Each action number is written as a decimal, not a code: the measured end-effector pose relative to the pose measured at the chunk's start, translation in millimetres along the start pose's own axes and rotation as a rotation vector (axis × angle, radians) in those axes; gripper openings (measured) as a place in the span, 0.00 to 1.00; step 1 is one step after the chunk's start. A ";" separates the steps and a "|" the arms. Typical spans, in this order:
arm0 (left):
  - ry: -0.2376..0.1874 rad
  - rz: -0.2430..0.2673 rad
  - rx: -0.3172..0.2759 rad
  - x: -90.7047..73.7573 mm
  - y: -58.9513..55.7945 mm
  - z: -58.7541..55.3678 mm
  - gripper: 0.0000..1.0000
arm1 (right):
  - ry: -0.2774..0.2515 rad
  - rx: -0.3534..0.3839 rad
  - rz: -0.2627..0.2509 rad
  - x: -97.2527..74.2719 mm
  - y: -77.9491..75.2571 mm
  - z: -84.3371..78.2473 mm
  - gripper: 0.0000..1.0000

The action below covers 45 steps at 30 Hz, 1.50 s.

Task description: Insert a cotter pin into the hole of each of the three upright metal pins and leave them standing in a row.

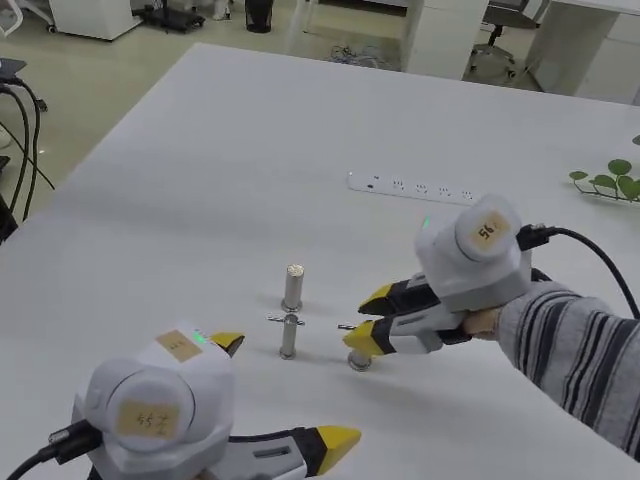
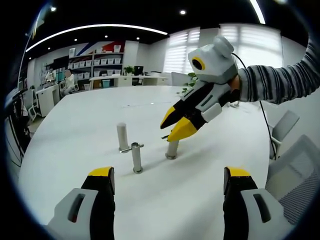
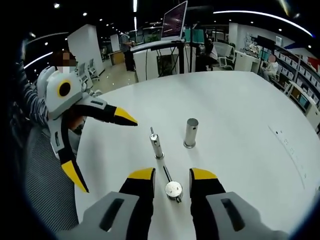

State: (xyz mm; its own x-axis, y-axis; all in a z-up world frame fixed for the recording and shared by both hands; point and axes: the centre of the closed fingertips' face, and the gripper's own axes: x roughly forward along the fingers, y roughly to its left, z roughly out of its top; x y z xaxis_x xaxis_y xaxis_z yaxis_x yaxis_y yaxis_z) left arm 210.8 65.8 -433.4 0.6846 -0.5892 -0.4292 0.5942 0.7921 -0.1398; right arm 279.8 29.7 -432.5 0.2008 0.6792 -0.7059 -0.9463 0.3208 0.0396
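We lean over a white table (image 1: 200,180). Our right arm, in a striped sleeve (image 1: 575,345), reaches in from the right and holds the right gripper (image 1: 368,320) low, its yellow tips pointing left. Its jaws stand a little apart, astride the top of the nearest metal pin (image 1: 358,360), with a gap on each side in the right gripper view. The left gripper (image 1: 285,392) hovers close to us above the table and faces the pins, its jaws spread wide with nothing between them. A white power strip (image 1: 412,188) lies further back.

The three pins stand upright close together. The far pin (image 1: 293,287) is just behind the middle pin (image 1: 289,345), which has a cotter pin (image 1: 287,319) crosswise through its upper end. A second cotter pin (image 3: 165,172) juts from the head of the nearest pin, between the right jaws. We cannot tell whether it sits in the hole.

The right sticker (image 1: 488,232), yellow, seems to read "56". We cannot read the handwriting on the left sticker (image 1: 152,420).
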 end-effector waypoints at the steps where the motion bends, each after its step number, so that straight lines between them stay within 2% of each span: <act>1: 0.000 -0.001 0.000 0.1 -0.4 0.1 0.89 | -0.004 0.003 0.000 0.9 -0.2 2.7 0.24; 8: 0.008 0.001 0.025 1.0 -1.1 0.1 0.90 | -0.084 0.064 -0.035 14.2 -8.6 22.4 0.27; 15: -0.008 0.007 0.008 0.3 0.6 3.6 0.92 | -0.152 0.168 -0.060 32.3 -19.6 37.6 0.28; 17: -0.022 0.007 -0.005 0.2 0.6 6.0 0.92 | -0.164 0.179 -0.064 37.6 -23.1 41.4 0.28; 19: -0.033 0.008 -0.017 0.4 0.3 8.1 0.93 | -0.160 0.184 -0.084 44.5 -28.0 43.0 0.30; 23: -0.006 0.017 0.040 1.7 -2.3 5.9 0.93 | -0.159 0.211 -0.101 56.8 -34.9 46.2 0.29; 25: -0.002 0.011 0.041 1.6 -3.7 5.3 0.94 | -0.163 0.243 -0.092 64.5 -35.7 49.0 0.28; 31: -0.016 0.010 0.018 0.8 -3.2 8.7 0.98 | -0.132 0.243 -0.096 83.6 -40.3 48.9 0.25; 38: -0.011 0.003 0.017 0.2 -5.2 8.4 0.99 | -0.098 0.229 -0.115 96.4 -43.5 46.3 0.23; 42: -0.022 0.008 0.017 -0.8 -4.5 10.4 0.99 | -0.102 0.222 -0.122 96.5 -36.2 50.7 0.19; 45: -0.015 0.015 0.021 -1.4 -2.9 9.1 0.99 | -0.098 0.214 -0.139 95.6 -35.5 51.3 0.15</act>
State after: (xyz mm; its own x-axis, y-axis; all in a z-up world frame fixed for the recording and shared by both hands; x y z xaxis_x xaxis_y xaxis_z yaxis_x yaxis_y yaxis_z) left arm 212.0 62.9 -424.3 0.6992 -0.5801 -0.4179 0.5928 0.7972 -0.1147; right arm 345.5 117.1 -465.1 0.3581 0.6762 -0.6439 -0.8350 0.5405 0.1031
